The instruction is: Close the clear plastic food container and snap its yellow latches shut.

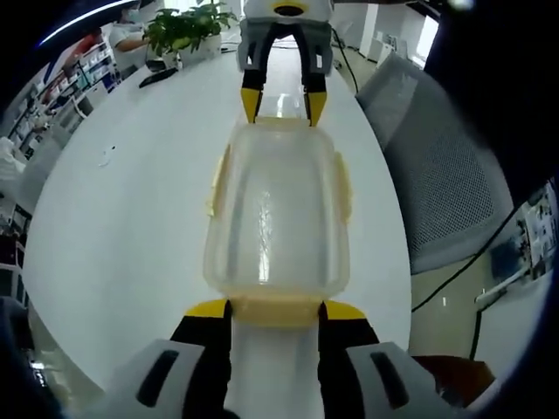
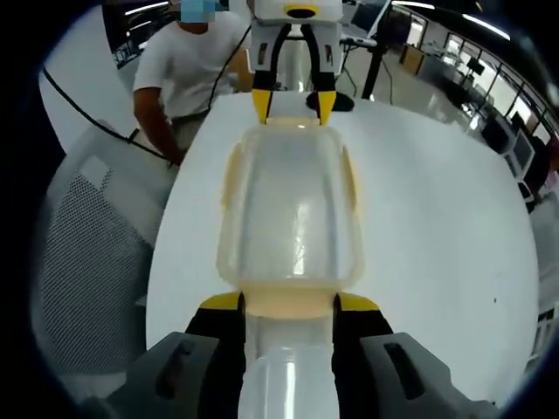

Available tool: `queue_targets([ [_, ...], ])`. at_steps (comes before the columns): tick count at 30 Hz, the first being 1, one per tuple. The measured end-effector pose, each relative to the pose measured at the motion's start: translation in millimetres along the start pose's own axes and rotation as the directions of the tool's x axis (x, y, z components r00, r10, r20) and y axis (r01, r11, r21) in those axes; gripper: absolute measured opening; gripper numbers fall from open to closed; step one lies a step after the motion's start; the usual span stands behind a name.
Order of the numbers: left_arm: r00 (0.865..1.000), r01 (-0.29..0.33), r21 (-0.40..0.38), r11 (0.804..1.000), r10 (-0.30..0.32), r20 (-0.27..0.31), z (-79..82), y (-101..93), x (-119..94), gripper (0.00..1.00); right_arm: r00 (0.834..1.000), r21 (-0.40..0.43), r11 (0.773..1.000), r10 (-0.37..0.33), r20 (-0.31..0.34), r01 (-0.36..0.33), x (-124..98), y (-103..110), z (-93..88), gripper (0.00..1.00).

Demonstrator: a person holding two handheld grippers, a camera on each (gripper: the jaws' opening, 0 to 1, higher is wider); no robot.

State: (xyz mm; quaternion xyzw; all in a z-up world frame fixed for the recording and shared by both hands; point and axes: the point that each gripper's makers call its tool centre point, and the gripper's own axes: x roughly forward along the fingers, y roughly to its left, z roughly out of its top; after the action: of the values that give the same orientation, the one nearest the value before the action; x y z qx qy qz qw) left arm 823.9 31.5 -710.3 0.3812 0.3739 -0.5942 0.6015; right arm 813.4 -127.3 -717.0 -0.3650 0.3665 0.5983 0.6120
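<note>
The clear plastic food container (image 1: 275, 209) (image 2: 290, 209) lies lengthwise on the white table (image 1: 131, 218) (image 2: 437, 227) with its lid resting on top. Pale yellow side latches (image 1: 343, 183) (image 2: 231, 175) hang along both long edges. My left gripper (image 1: 276, 310) (image 2: 293, 106) is open, its yellow-tipped jaws straddling the latch (image 1: 275, 311) at one short end. At the opposite short end my right gripper (image 2: 290, 304) (image 1: 283, 105) is open too, with that end's latch (image 2: 290, 301) between its tips. Whether the latches are snapped down is unclear.
A grey mesh chair (image 1: 437, 166) (image 2: 96, 253) stands beside the table. A person in a white shirt (image 2: 188, 70) is at the table's far edge. A potted plant (image 1: 188, 30) and a dark flat object (image 1: 157, 77) sit at the other far end.
</note>
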Motion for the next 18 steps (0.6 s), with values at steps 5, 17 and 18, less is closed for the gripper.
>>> queue_targets([
  [5, 1.000, -0.002, -0.010, 1.000, 0.002, 0.006, 13.1, -2.7, -1, 0.32, 1.000, -0.007, 1.000, 0.005, -0.007, -0.005, -10, 2, -6.7, 0.35],
  [17, 0.999, -0.020, -0.008, 1.000, 0.020, 0.027, 44.3, -2.7, 2, 0.32, 1.000, -0.034, 0.999, -0.011, -0.021, 0.010, -39, 0, -29.6, 0.35],
  [18, 0.999, -0.019, -0.007, 1.000, 0.019, 0.027, 46.1, -2.5, 3, 0.32, 1.000, -0.035, 0.999, -0.011, -0.022, 0.010, -41, 0, -31.7, 0.35],
])
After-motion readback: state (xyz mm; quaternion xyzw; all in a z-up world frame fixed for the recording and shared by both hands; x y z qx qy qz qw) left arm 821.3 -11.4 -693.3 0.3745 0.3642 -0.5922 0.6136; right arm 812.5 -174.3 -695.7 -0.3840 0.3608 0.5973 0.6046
